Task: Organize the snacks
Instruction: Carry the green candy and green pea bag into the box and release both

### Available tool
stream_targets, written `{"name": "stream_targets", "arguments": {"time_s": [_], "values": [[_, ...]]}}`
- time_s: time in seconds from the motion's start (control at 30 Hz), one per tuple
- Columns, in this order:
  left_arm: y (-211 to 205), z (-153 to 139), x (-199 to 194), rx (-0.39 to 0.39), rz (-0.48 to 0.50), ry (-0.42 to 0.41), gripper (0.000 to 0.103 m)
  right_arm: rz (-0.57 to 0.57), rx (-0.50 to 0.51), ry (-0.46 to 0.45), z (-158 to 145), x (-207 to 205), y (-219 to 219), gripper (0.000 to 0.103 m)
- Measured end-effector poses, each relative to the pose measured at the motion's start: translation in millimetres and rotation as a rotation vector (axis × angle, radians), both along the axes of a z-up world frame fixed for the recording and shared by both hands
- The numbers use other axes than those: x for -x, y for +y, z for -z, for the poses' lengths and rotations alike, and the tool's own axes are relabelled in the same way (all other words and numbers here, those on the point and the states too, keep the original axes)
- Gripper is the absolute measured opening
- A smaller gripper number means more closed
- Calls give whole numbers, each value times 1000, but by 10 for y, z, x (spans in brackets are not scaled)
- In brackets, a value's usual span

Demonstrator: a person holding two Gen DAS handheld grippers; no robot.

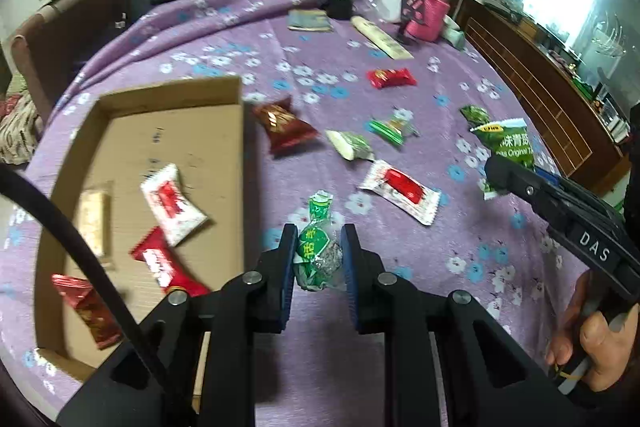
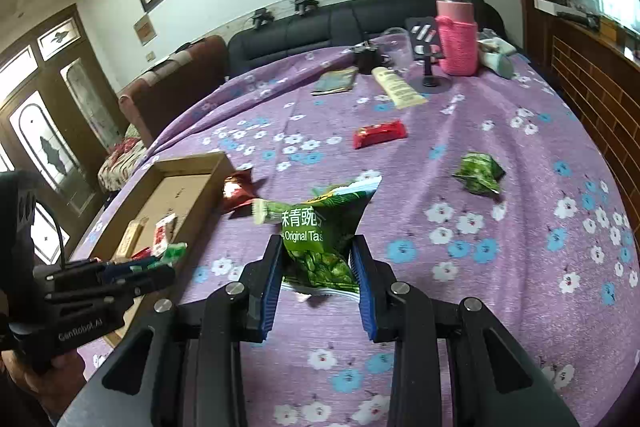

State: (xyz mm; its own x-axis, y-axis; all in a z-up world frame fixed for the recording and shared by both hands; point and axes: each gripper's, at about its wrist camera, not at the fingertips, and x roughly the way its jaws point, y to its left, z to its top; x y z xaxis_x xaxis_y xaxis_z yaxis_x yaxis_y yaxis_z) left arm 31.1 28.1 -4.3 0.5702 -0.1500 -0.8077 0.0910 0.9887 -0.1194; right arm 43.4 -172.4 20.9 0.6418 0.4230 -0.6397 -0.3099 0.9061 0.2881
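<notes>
green pea packet [image 2: 320,239] pinched in right gripper [image 2: 316,255].

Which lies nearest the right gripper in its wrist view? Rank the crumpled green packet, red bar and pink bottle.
From the right gripper:
1. Crumpled green packet, ahead on the right, on the cloth.
2. Red bar, farther back, near the middle.
3. Pink bottle, standing at the far edge.

Black left gripper [image 1: 317,251], right gripper [image 2: 316,259]: blue-padded jaws, silver screws.
</notes>
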Motion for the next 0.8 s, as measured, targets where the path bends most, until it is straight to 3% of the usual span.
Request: {"name": "stream_targets", "arguments": {"time_s": [0.33, 0.8], "values": [[268, -61, 51, 12, -51, -18, 23, -70, -11, -17, -122, 79, 284, 33], [678, -85, 52, -65, -168, -44, 24, -180, -10, -14, -181, 63, 797, 33]]}}
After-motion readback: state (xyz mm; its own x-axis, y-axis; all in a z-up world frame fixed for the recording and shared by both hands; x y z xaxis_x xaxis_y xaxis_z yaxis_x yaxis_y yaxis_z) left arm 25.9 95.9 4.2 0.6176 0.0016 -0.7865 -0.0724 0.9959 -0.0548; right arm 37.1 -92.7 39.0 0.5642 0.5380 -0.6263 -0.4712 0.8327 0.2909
